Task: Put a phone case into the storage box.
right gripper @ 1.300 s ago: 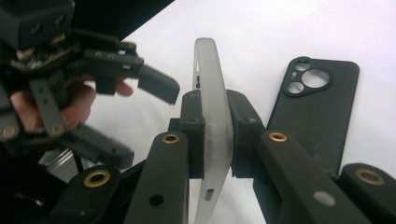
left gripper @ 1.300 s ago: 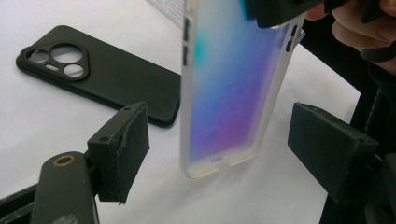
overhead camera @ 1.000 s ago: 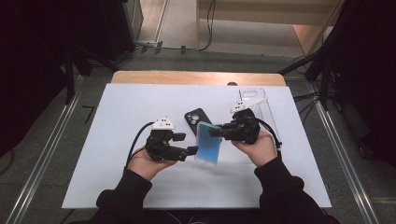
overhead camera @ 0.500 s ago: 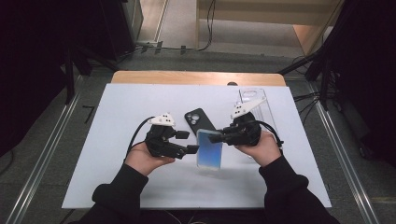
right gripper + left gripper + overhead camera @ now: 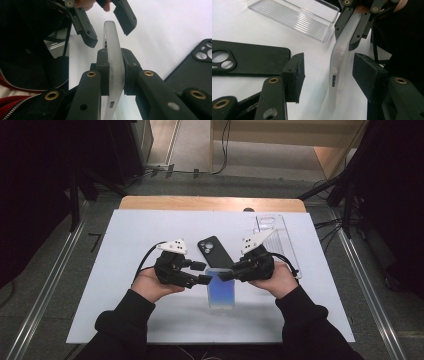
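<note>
My right gripper [image 5: 113,72] is clamped on the frosted phone case [image 5: 113,57], held on edge above the white table [image 5: 125,235], while my left gripper [image 5: 327,72], jaws just closing, straddles its far end without touching yet.

High view looks down on the table [image 5: 125,320]; both tool views, close, share it.

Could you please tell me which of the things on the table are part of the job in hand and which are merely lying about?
In hand: frosted phone case, right gripper, left gripper.
Lying about: black phone case, clear plastic tray.
</note>
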Motion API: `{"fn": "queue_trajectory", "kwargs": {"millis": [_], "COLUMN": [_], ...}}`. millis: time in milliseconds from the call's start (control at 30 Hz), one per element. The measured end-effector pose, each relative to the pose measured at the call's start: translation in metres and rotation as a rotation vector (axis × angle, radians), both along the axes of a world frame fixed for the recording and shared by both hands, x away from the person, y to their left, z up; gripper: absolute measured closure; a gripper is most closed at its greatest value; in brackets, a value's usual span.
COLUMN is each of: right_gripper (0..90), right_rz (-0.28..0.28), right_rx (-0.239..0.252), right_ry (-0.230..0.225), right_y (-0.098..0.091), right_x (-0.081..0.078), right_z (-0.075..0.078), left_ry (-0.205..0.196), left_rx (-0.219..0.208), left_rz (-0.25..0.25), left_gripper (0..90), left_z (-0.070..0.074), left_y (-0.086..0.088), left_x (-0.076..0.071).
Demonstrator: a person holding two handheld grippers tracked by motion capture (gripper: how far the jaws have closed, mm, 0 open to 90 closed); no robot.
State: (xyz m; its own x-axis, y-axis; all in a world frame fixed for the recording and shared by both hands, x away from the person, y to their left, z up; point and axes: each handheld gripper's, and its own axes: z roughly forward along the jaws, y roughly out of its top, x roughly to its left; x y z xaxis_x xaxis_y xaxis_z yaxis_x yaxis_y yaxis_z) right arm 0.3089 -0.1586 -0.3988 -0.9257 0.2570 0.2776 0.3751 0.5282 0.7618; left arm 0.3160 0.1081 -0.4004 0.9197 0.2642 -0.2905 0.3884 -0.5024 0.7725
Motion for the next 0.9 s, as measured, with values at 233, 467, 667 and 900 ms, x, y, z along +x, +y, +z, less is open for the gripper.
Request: {"fn": "queue_trajectory", "kwargs": {"millis": [233, 467, 667, 900], "right_gripper": [76.6, 76.6, 76.6, 75.9], "right_rz": [0.047, 0.084, 0.097, 0.084], "right_rx": [-0.003, -0.004, 0.007, 0.008], "right_ry": [-0.016, -0.014, 0.008, 0.041], "right_y": [0.0034, 0.0056, 0.0052, 0.0043], "right_x": [-0.0015, -0.0026, -0.0007, 0.0018], "right_z": [-0.0009, -0.0012, -0.0023, -0.0044], "left_ry": [-0.004, 0.031, 0.055, 0.071], "left_rx": [-0.009, -0.021, -0.038, -0.036], "left_rz": [-0.036, -0.112, -0.145, -0.127], "left_gripper": [54.0, 75.2, 80.9, 81.7], "left_z": [-0.0005, -0.0001, 0.0002, 0.0007], "left_y": [-0.0005, 0.0003, 0.0007, 0.0001], "left_x": [0.0012, -0.0010, -0.0007, 0.0004]}}
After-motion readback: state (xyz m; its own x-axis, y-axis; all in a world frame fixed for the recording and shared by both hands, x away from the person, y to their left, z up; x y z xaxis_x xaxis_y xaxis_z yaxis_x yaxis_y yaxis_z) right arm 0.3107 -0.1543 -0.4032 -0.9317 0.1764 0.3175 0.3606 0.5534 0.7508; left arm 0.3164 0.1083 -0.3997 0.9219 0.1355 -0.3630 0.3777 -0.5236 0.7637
